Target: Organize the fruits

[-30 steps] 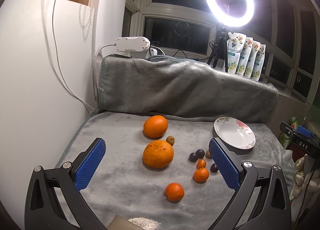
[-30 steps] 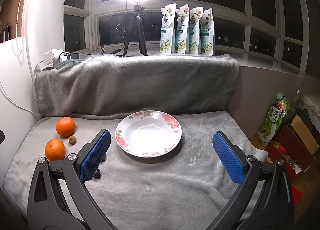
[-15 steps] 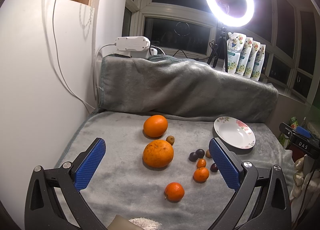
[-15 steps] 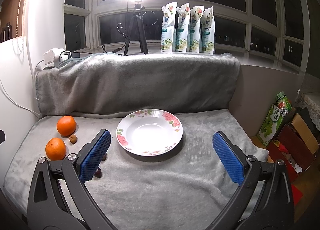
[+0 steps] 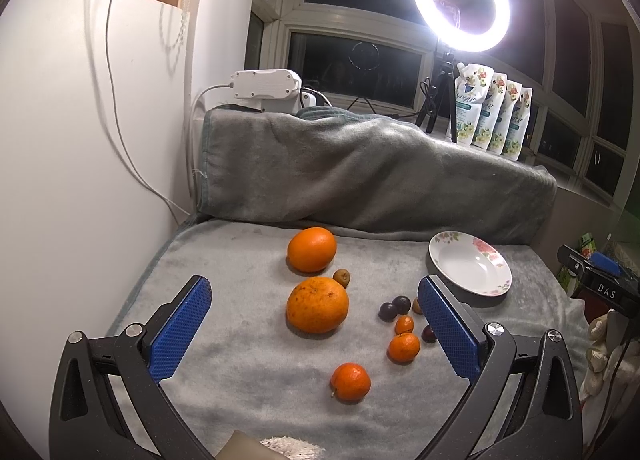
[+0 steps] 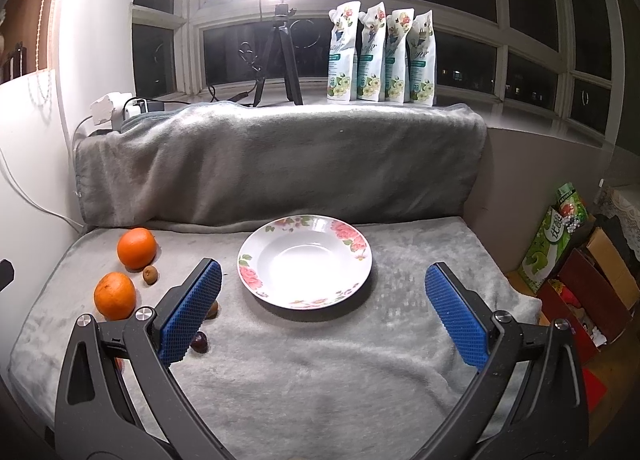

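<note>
- Grey plush blanket (image 5: 248, 344) covers the whole work surface and the raised ledge behind it; by my estimate the soft pile stops round fruit from rolling.
- Left gripper (image 5: 314, 326): my jaws are spread wide and hold nothing. They hang above the blanket and frame the fruit cluster.
- Right gripper (image 6: 322, 310): jaws likewise spread and empty, aimed at the white floral-rimmed ceramic plate (image 6: 362, 274) — the likely collection point, since nothing lies in it.
- Fruit positions, left wrist view:
  - large rough-skinned orange (image 5: 317, 304) at centre, with a smoother round orange (image 5: 311, 250) behind it;
  - small brown round fruit (image 5: 342, 277) between the two, just beside both;
  - small mandarin (image 5: 350, 382) nearest my camera, apart from the others;
  - second mandarin (image 5: 403, 347), a tiny orange kumquat-like fruit (image 5: 404, 324) and two dark purple plums (image 5: 394, 307) grouped near my right finger.
- Status: no fruit is on the plate yet; sorting is at its start.
- Assessment: the large orange needs nearly full jaw spread — the small fruit needs a light pinch to avoid bruising.
</note>
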Action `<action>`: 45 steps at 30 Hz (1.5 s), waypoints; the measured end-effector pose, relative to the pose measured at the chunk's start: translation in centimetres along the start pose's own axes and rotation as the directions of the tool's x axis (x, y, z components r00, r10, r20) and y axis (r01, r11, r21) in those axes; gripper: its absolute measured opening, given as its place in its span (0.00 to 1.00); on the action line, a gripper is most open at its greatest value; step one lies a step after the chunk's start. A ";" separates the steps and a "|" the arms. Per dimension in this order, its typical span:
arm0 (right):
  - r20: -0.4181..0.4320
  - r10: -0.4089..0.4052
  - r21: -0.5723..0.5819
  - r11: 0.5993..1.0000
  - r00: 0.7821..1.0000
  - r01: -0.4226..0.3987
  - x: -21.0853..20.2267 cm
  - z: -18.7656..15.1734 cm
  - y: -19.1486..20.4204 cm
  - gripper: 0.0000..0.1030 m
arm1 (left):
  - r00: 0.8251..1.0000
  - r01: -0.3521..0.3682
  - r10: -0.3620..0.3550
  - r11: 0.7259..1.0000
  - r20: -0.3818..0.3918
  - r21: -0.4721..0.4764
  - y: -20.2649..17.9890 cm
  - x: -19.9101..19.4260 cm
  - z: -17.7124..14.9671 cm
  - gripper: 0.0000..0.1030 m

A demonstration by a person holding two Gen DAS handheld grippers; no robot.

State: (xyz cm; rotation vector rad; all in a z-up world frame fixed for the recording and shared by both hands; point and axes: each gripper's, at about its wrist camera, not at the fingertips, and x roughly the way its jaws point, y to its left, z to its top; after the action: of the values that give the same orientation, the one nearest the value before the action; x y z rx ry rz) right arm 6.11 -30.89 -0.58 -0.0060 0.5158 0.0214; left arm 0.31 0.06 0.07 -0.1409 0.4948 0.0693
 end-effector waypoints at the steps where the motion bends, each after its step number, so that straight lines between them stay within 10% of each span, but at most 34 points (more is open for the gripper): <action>1: -0.001 0.002 0.000 1.000 1.000 -0.002 0.0 -0.1 0.1 1.00 | 1.000 0.000 0.000 1.000 -0.001 -0.001 0.0 0.0 -0.1 0.99; 23: -0.109 0.180 -0.010 0.983 0.978 -0.183 2.5 -1.1 2.8 1.00 | 0.995 0.038 -0.046 0.995 -0.089 -0.088 3.1 2.0 -2.7 0.99; 45: -0.321 0.468 -0.017 0.866 0.823 -0.499 8.3 -2.0 11.6 0.97 | 0.954 0.154 -0.204 0.962 -0.221 -0.224 5.2 6.4 -6.1 0.86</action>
State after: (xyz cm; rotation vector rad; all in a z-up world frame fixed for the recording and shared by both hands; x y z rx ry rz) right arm 12.15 -19.13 -6.41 0.0240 0.8197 0.5583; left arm 2.52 4.47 -8.94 -0.3991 0.7168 -0.0781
